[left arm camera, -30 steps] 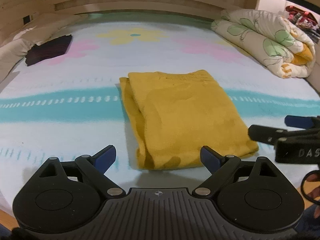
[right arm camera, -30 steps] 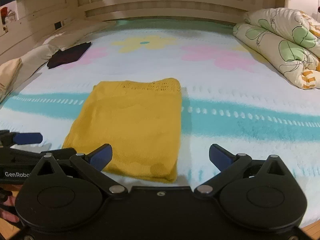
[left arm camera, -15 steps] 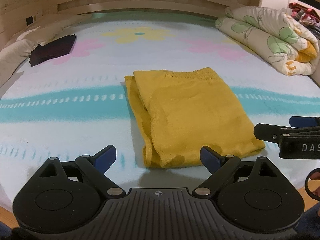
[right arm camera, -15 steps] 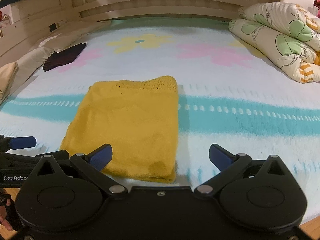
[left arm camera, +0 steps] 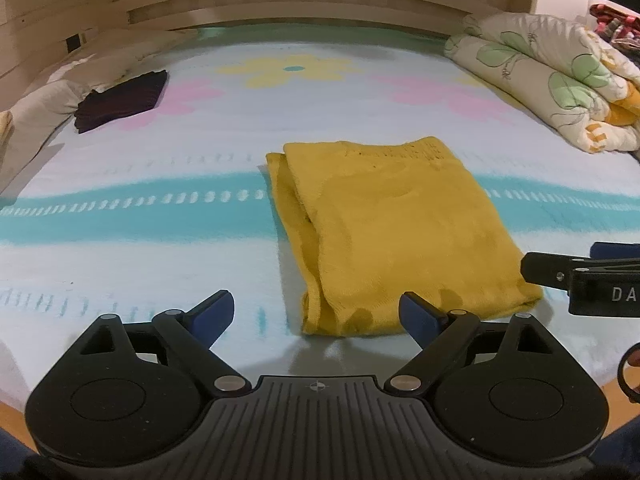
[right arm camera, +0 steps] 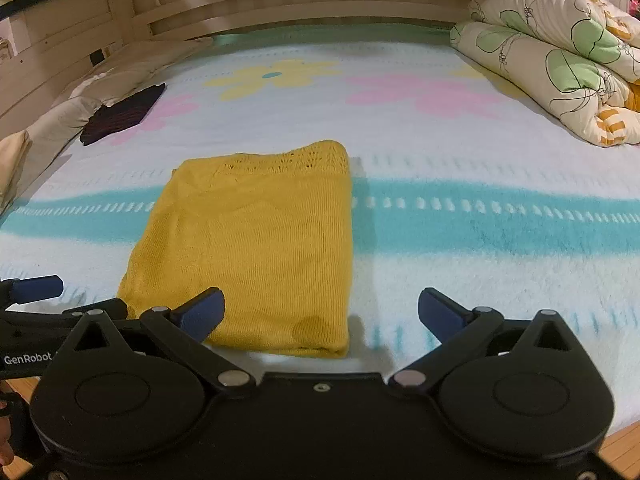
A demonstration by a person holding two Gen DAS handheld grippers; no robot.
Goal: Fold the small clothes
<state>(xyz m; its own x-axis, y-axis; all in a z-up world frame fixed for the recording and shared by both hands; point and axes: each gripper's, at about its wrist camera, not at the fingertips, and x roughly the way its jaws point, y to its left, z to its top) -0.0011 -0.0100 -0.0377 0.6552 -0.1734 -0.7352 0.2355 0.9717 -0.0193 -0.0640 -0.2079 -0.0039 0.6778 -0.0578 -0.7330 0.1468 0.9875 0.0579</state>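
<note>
A yellow knit garment (left arm camera: 396, 232) (right arm camera: 256, 240) lies folded into a rectangle on the bed, its layered edges showing on its left side. My left gripper (left arm camera: 318, 312) hangs open just short of the garment's near edge, nothing between its blue-tipped fingers. My right gripper (right arm camera: 320, 312) is open too, over the garment's near right corner. The right gripper's fingers (left arm camera: 560, 272) show at the right edge of the left wrist view; the left gripper's fingers (right arm camera: 36, 288) show at the left edge of the right wrist view.
A dark folded garment (left arm camera: 120, 100) (right arm camera: 120, 114) lies at the far left near a pillow (left arm camera: 44, 104). A rolled floral duvet (left arm camera: 560, 80) (right arm camera: 560, 60) fills the far right. The bed's near edge and wooden floor (right arm camera: 624, 448) sit just below the grippers.
Both grippers have drawn back a little toward the bed's near edge and lifted slightly; the yellow garment lies as it did. Both stay open.
</note>
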